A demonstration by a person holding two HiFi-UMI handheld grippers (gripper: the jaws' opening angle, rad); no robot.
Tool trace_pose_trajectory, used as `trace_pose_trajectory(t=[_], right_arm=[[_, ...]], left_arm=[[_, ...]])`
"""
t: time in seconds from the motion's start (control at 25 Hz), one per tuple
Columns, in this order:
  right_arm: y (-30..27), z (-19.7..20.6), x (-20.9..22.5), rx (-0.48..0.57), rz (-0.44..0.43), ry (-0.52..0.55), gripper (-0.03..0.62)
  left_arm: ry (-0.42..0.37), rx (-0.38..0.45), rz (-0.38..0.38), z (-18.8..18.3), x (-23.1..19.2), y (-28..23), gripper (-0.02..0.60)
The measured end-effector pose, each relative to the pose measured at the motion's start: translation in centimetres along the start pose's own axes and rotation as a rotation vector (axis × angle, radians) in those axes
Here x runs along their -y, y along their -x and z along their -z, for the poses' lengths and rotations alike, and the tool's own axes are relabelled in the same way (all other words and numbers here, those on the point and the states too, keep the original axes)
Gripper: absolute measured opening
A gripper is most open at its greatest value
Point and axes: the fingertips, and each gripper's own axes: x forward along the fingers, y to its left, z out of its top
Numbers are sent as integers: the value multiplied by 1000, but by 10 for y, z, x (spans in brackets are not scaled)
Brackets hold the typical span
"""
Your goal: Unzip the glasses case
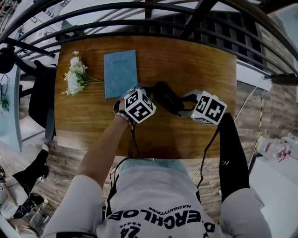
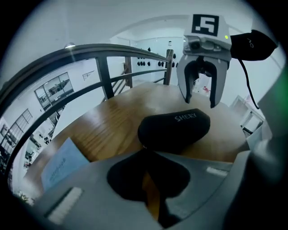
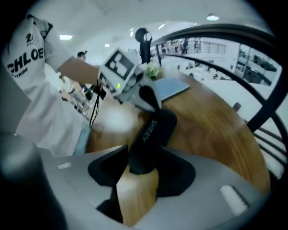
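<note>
A black glasses case point(image 1: 165, 97) printed SHERY lies in the middle of the wooden table point(image 1: 200, 65). My left gripper point(image 1: 145, 90) sits at the case's near end point(image 2: 174, 128). Its jaws point(image 2: 146, 152) stand almost together, pinched on a small glinting zipper pull there. My right gripper point(image 1: 185, 98) is at the opposite end. In the left gripper view its fingers point(image 2: 200, 101) stand apart just above the case. In the right gripper view the case's end point(image 3: 143, 143) reaches in between the jaws point(image 3: 137, 168), and the left gripper point(image 3: 150, 96) is beyond it.
A blue booklet point(image 1: 120, 73) lies left of the case, and a bunch of white flowers point(image 1: 74, 76) lies at the table's left edge. A dark metal railing point(image 1: 139, 14) curves round the far side. The person stands at the near edge.
</note>
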Motion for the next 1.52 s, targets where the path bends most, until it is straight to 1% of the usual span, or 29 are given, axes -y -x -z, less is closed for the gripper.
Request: trace_pose_trajectory(t=[0.04, 0.08, 0.12, 0.16, 0.24, 0.32, 0.48, 0.6, 0.72, 0.96, 1.04, 1.12, 1.24, 1.28, 1.32, 1.4, 1.48, 1.52], right_arm=[[6, -16, 6, 84, 32, -31, 207], [9, -30, 13, 149, 70, -49, 202], [9, -40, 20, 182, 110, -49, 204], [5, -47, 26, 188, 147, -35, 201], [-10, -52, 30, 157, 181, -4, 182], [-22, -52, 28, 140, 177, 9, 175], [-22, -52, 30, 177, 189, -17, 175], [-25, -51, 30, 177, 193, -17, 175], [-26, -51, 31, 180, 193, -17, 175], [-24, -50, 29, 173, 203, -21, 175], [-25, -51, 29, 175, 209, -24, 175], [-26, -51, 30, 182, 211, -37, 175], [-23, -52, 31, 189, 216, -52, 173], [-22, -55, 31, 190, 226, -34, 187], [-21, -60, 30, 192, 232, 0, 178], [-28, -74, 23, 183, 219, 85, 175], [-42, -80, 18, 128, 206, 147, 144], [-47, -79, 20, 93, 219, 157, 120]], left_arm=[[-9, 0, 2, -2, 1, -2, 9], [-14, 1, 4, -4, 1, -3, 9], [-19, 3, 4, -5, 2, -4, 9], [-24, 4, 4, -7, 2, -5, 9], [-37, 3, 2, -8, 3, -6, 9], [-66, -10, -3, -6, 4, -7, 8], [-122, -18, -11, -4, 10, -2, 8], [-165, -32, 17, 1, 25, 0, 8], [-192, -25, 66, 1, 54, 0, 8], [-202, 11, 149, -10, 117, 0, 8], [-203, 20, 161, -13, 135, -3, 8], [-195, 26, 158, -15, 142, -6, 8], [-185, 25, 162, -13, 141, -6, 8], [-195, 26, 167, -13, 142, -5, 8], [-212, 28, 175, -13, 144, -3, 8], [-257, 33, 196, -12, 152, 0, 8], [-288, 28, 211, -7, 157, 2, 8], [-287, 24, 212, -3, 157, 3, 8]])
